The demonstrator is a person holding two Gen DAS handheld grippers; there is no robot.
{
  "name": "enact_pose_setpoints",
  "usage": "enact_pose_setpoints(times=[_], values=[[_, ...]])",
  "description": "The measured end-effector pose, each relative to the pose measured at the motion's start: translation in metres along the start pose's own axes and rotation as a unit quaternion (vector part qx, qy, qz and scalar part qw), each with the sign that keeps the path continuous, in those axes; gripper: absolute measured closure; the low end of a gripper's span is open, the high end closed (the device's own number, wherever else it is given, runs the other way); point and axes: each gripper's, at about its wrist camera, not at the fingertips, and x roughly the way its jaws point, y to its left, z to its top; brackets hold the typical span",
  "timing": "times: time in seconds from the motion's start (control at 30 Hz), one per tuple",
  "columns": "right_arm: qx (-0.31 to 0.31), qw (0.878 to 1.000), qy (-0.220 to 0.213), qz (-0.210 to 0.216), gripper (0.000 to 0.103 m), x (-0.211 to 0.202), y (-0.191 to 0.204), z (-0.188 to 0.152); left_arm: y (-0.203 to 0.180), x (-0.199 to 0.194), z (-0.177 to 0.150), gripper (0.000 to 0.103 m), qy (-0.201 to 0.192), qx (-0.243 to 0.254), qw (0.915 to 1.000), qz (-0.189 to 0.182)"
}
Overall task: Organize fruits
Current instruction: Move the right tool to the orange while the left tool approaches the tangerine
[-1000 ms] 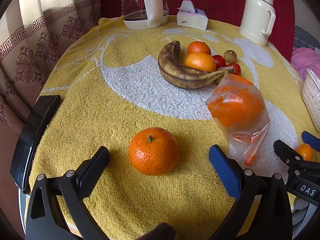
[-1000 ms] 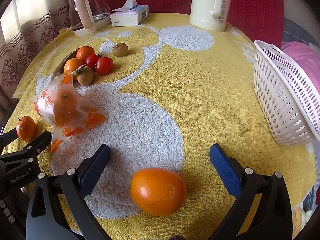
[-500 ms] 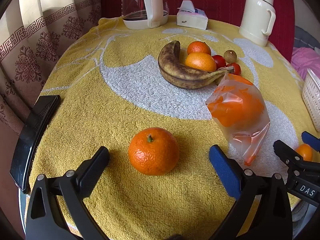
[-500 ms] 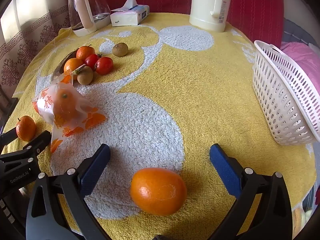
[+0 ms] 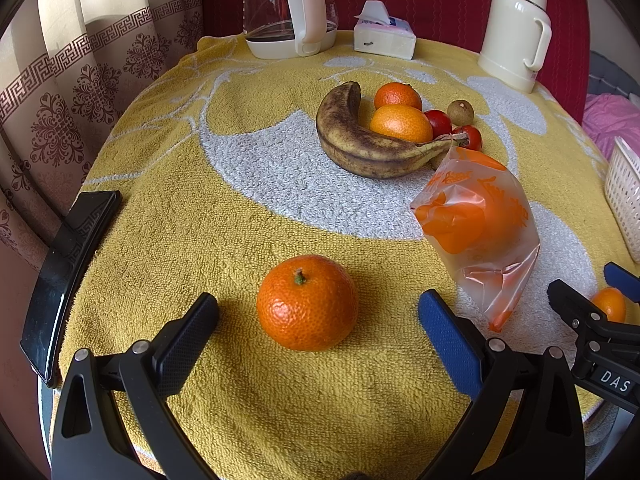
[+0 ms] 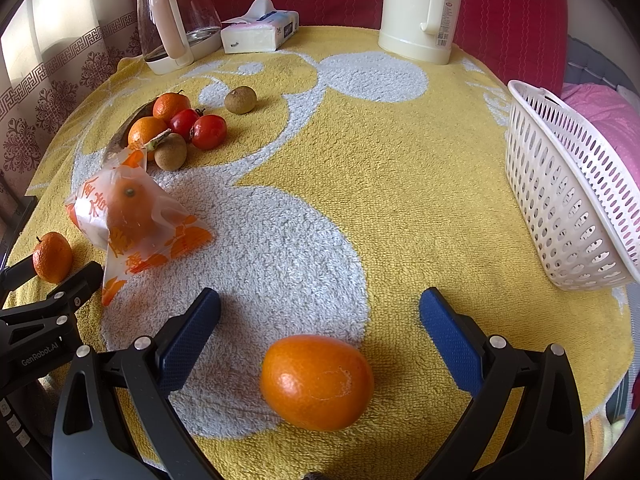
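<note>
- Left wrist view: black flat object (image 5: pixel 68 276) lies at the counter's left edge, partly off the yellow-and-white towel (image 5: pixel 192 216).
- Left gripper (image 5: pixel 318 318) has its fingers spread wide on either side of a mandarin (image 5: pixel 307 303), stem up; neither pad touches it.
- Far side, left to right: glass kettle (image 5: pixel 290 8), tissue pack (image 5: pixel 384 34), cream thermos jug (image 5: pixel 516 30).
- Mid counter: spotted banana (image 5: pixel 360 140) curves around two oranges (image 5: pixel 401 123); red fruits (image 5: pixel 468 136) and a small brown fruit (image 5: pixel 460 112) lie just beside.
- Orange-printed plastic bag (image 5: pixel 480 224), with orange fruit inside, lies right of the banana's stem.
- Right wrist view: same bag (image 6: pixel 132 220) sits at left, near the fruit cluster; a second brown fruit (image 6: pixel 171 157) rests against the red ones.
- Right gripper (image 6: pixel 320 318) is also spread wide, fingers flanking a smooth orange (image 6: pixel 317 381) on the towel without contact.
- White perforated basket (image 6: pixel 568 188) stands at the counter's right edge, well apart from all fruit; its inside is not visible.
</note>
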Motion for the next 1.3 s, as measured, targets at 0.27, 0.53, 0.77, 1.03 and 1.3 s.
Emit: enact_pose_setpoints(times=[0.27,0.53,0.77,1.03,1.3], values=[[0.006,1.000,-0.003,0.012,0.002,-0.002,-0.002,-0.001,0.002,-0.001,0.000,0.005,-0.002,-0.003,1.0000,-0.008],[0.009,0.988,-0.129,0.086,0.002,-0.065,-0.018,-0.002,0.017,-0.051,0.000,0.005,-0.105,0.001,0.9931,-0.053],[0.022,0.975,-0.196,0.104,0.002,-0.102,-0.039,-0.004,0.022,-0.078,0.013,0.005,-0.142,-0.009,0.9877,-0.063],[0.012,0.980,-0.155,0.121,0.006,-0.092,-0.048,-0.025,0.017,-0.072,0.012,0.005,-0.130,-0.007,0.9897,-0.061],[-0.024,0.986,-0.092,0.133,0.037,-0.064,-0.027,-0.036,0.022,-0.052,-0.013,0.011,-0.100,0.016,0.9937,-0.049]])
